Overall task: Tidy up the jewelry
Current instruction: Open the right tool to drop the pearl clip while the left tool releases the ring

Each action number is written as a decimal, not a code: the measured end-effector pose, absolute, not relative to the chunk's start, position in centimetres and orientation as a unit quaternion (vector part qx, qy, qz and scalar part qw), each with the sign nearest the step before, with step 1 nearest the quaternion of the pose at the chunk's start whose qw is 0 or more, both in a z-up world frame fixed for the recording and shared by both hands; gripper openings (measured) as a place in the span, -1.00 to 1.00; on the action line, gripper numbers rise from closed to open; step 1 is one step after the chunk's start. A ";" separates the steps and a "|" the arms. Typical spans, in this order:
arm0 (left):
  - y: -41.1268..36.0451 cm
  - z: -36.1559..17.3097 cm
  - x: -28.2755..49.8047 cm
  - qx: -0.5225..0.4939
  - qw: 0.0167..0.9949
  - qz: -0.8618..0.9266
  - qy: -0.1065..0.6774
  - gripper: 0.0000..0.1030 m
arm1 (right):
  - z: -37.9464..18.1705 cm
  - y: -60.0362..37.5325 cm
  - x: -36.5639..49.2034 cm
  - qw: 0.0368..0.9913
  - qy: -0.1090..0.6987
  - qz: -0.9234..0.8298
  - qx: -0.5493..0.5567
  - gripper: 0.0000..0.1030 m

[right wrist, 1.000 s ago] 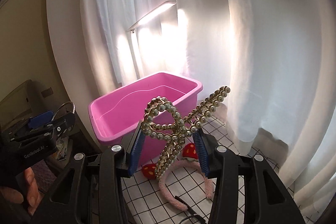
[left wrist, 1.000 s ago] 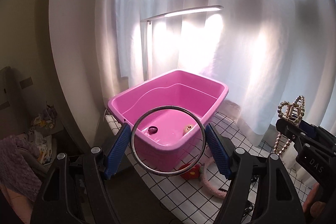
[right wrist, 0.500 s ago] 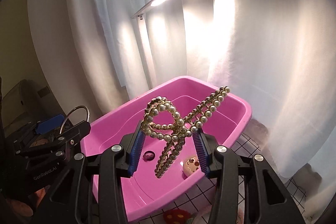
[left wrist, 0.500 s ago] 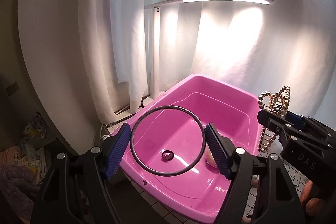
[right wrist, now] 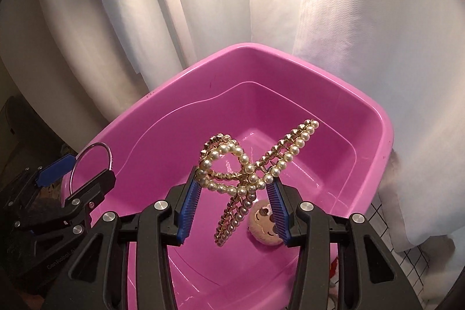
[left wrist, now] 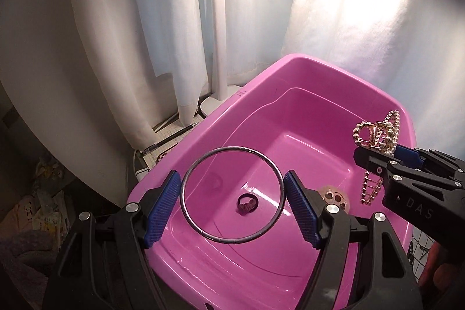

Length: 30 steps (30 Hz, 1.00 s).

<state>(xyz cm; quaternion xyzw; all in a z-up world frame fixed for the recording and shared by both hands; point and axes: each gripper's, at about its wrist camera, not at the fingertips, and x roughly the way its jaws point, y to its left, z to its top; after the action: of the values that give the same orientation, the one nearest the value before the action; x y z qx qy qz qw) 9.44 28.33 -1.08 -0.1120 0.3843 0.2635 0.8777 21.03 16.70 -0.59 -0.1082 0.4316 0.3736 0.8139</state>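
Scrunchie (left wrist: pixel 247 204) in tub (left wrist: pixel 293 69) — centre.

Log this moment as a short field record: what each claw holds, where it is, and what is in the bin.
left claw: shut on metal ring, above the pink bin
right claw: shut on pearl hair clip, above the bin
bin contents: dark scrunchie, round beige face piece on the floor
behind bin: white curtain, lamp post

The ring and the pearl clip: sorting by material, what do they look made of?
The ring looks like thin polished metal: grey, with bright glints. The pearl clip looks like gold-toned metal set with glossy cream beads, probably faux pearl; a coil spring shows in the left view.
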 end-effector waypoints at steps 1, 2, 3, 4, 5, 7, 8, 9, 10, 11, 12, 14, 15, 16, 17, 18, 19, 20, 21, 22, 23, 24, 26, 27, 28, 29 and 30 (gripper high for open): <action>28.6 -1.4 9.6 -0.116 0.875 0.264 0.389 0.38 | -0.9 16.9 21.2 0.812 0.437 0.371 -0.111 -0.15; 28.7 -1.6 9.7 -0.117 0.872 0.265 0.394 0.38 | -1.2 17.0 21.4 0.810 0.443 0.367 -0.113 -0.15; 28.8 -1.8 9.9 -0.118 0.870 0.264 0.399 0.38 | -1.4 17.1 21.5 0.808 0.449 0.364 -0.115 -0.15; 29.0 -2.1 10.0 -0.119 0.868 0.264 0.404 0.38 | -1.7 17.1 21.7 0.806 0.453 0.361 -0.117 -0.15; 29.1 -2.3 10.1 -0.120 0.866 0.264 0.409 0.38 | -1.9 17.2 21.8 0.805 0.457 0.360 -0.119 -0.15; 29.3 -2.8 10.2 -0.124 0.861 0.262 0.418 0.38 | -2.3 17.2 21.8 0.803 0.462 0.356 -0.122 -0.14; 29.5 -3.0 10.3 -0.125 0.858 0.263 0.422 0.38 | -2.4 17.2 21.8 0.803 0.464 0.352 -0.123 -0.14; 29.6 -3.2 10.3 -0.126 0.856 0.264 0.425 0.38 | -2.6 17.3 22.0 0.802 0.467 0.351 -0.123 -0.14; 29.6 -3.2 10.2 -0.127 0.855 0.265 0.426 0.39 | -2.6 17.4 22.0 0.803 0.467 0.349 -0.127 -0.14; 29.7 -3.3 10.2 -0.128 0.854 0.267 0.427 0.40 | -2.7 17.5 22.0 0.803 0.466 0.347 -0.133 -0.14; 29.7 -3.4 10.2 -0.127 0.853 0.270 0.428 0.41 | -2.7 17.6 22.0 0.803 0.467 0.345 -0.139 -0.14; 29.7 -3.5 10.4 -0.125 0.850 0.274 0.432 0.40 | -2.7 17.7 21.9 0.804 0.466 0.340 -0.144 -0.13; 29.8 -3.7 10.5 -0.124 0.849 0.275 0.435 0.41 | -2.7 17.8 21.8 0.804 0.467 0.338 -0.148 -0.08; 29.7 -3.8 10.5 -0.122 0.848 0.275 0.437 0.42 | -2.7 17.7 21.9 0.803 0.468 0.338 -0.147 0.12; 29.6 -3.7 10.5 -0.119 0.847 0.277 0.438 0.48 | -2.6 17.6 21.9 0.805 0.466 0.337 -0.144 0.23; 29.6 -3.7 10.4 -0.116 0.846 0.280 0.438 0.52 | -2.4 17.8 22.0 0.808 0.463 0.336 -0.143 0.30; 29.5 -3.6 10.4 -0.115 0.846 0.283 0.437 0.57 | -2.2 17.7 22.0 0.810 0.460 0.333 -0.144 0.30; 29.5 -3.5 10.3 -0.115 0.846 0.284 0.436 0.59 | -2.1 17.6 22.0 0.811 0.459 0.331 -0.145 0.30; 29.5 -3.4 10.3 -0.115 0.846 0.285 0.435 0.60 | -2.0 17.6 22.1 0.811 0.460 0.331 -0.144 0.31; 29.5 -3.4 10.3 -0.115 0.845 0.286 0.436 0.61 | -2.0 17.5 22.1 0.811 0.461 0.332 -0.144 0.31; 29.4 -3.4 10.3 -0.115 0.844 0.286 0.438 0.62 | -1.9 17.5 22.2 0.811 0.461 0.331 -0.144 0.31; 29.3 -3.3 10.3 -0.116 0.844 0.285 0.438 0.62 | -1.9 17.4 22.1 0.811 0.460 0.331 -0.144 0.31; 29.3 -3.3 10.2 -0.118 0.844 0.285 0.438 0.63 | -1.8 17.4 22.0 0.811 0.460 0.332 -0.143 0.31; 29.2 -3.3 10.2 -0.118 0.844 0.286 0.439 0.63 | -2.0 17.5 22.2 0.811 0.460 0.332 -0.142 0.31; 29.2 -3.3 10.1 -0.118 0.844 0.286 0.439 0.64 | -2.0 17.7 22.2 0.811 0.461 0.331 -0.142 0.31; 29.2 -3.3 10.1 -0.118 0.844 0.287 0.438 0.64 | -2.0 17.8 22.2 0.811 0.461 0.331 -0.142 0.31; 29.1 -3.2 10.1 -0.119 0.844 0.287 0.438 0.64 | -1.9 17.9 22.1 0.811 0.461 0.332 -0.142 0.31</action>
<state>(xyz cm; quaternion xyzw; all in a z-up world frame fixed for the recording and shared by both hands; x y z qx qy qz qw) 10.11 29.14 -3.18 -0.1187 0.4377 0.2870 0.8438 22.15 17.88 -1.86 -0.1416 0.4607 0.3323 0.8107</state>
